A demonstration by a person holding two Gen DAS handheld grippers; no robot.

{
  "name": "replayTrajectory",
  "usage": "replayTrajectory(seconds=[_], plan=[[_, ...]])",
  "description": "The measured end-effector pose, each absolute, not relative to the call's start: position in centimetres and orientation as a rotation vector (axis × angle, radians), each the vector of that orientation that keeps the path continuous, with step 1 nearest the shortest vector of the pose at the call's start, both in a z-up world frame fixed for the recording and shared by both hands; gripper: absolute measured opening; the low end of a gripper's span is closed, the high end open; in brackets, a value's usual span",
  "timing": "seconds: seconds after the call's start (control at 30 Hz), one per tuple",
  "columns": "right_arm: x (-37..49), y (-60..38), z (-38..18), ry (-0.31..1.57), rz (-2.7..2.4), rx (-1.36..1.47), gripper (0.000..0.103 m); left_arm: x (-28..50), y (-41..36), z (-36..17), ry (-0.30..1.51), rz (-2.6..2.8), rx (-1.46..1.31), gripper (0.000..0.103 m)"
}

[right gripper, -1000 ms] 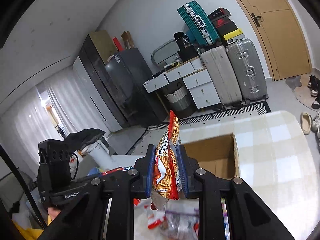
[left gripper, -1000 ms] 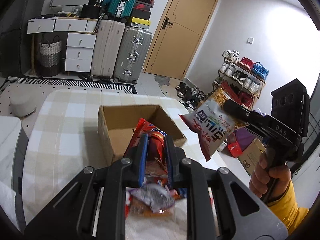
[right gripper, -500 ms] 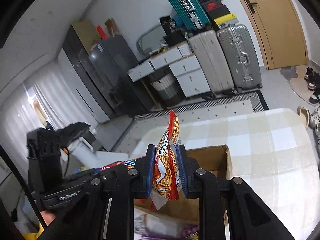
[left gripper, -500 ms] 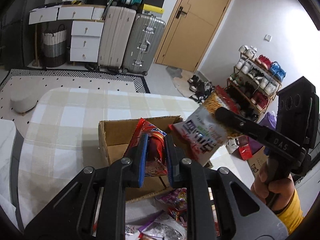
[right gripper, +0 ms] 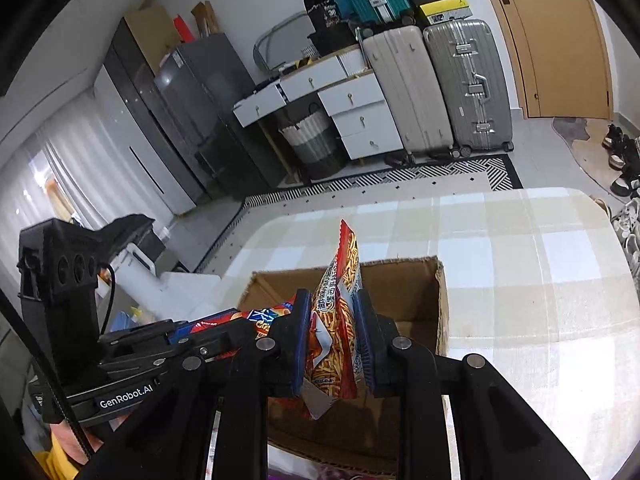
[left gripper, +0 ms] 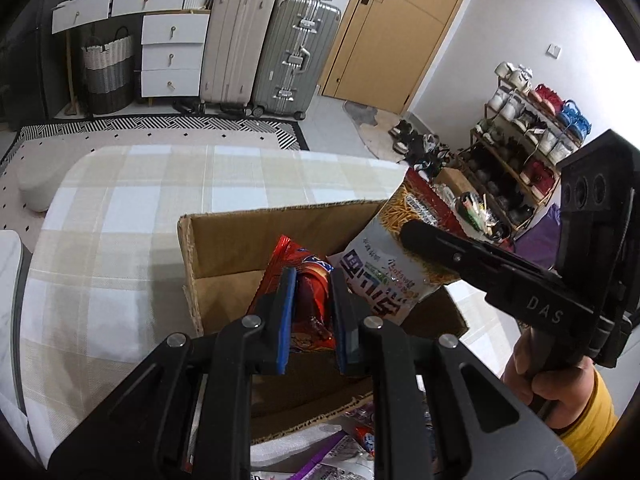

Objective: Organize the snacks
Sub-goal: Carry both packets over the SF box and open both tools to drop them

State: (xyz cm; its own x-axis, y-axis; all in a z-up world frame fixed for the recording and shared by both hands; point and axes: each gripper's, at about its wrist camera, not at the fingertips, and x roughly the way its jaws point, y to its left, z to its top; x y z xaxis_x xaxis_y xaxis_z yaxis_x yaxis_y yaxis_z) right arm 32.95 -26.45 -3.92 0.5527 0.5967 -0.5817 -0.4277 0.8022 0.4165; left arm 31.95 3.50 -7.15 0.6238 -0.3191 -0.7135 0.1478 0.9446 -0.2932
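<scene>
Two crinkly foil snack packets are held up, one in each of the two black plastic tongs. The left gripper (left gripper: 310,308) has its blue-padded jaws closed narrowly on a glossy red snack packet (left gripper: 308,280), upright over the open brown corrugated cardboard box (left gripper: 224,248). The right gripper (right gripper: 334,334) is likewise closed tight on a red and white packet printed with thin fries (right gripper: 340,320), also above the box; in the left wrist view this same packet (left gripper: 384,268) hangs to the right of the red one, just beside it, over the box's right side.

The single box stands on a table covered with a beige and white checked cloth (left gripper: 120,216), woven and matte, with rounded far corners. At the near edge, below the box, a few more loose wrappers (left gripper: 356,436) lie in a heap; their number is unclear.

Beyond the table a black and white patterned rug (left gripper: 160,124) covers the floor. Against the far wall stand two upright hard-shell suitcases, one pinkish beige (left gripper: 236,44) and one ribbed silver (left gripper: 296,48), beside a white chest of drawers (left gripper: 172,56) and one woven grey and white basket (left gripper: 108,72). A tan wooden door (left gripper: 400,28) is to the right, and a shoe rack filled with sneakers (left gripper: 532,128) stands at far right.
</scene>
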Motion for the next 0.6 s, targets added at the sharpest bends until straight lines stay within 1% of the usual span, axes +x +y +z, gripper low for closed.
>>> replayTrajectory(seconds=[0.27,0.6], plan=[[33.0,-25.0,-5.2,0.794,0.595,0.158,0.022,34.4,3.0,-10.7,0.923,-0.255,-0.196,0.014],[32.7,-24.3,-4.8,0.781,0.579,0.103,0.022,36.1,2.9,-13.1,0.993,-0.211,-0.162,0.015]])
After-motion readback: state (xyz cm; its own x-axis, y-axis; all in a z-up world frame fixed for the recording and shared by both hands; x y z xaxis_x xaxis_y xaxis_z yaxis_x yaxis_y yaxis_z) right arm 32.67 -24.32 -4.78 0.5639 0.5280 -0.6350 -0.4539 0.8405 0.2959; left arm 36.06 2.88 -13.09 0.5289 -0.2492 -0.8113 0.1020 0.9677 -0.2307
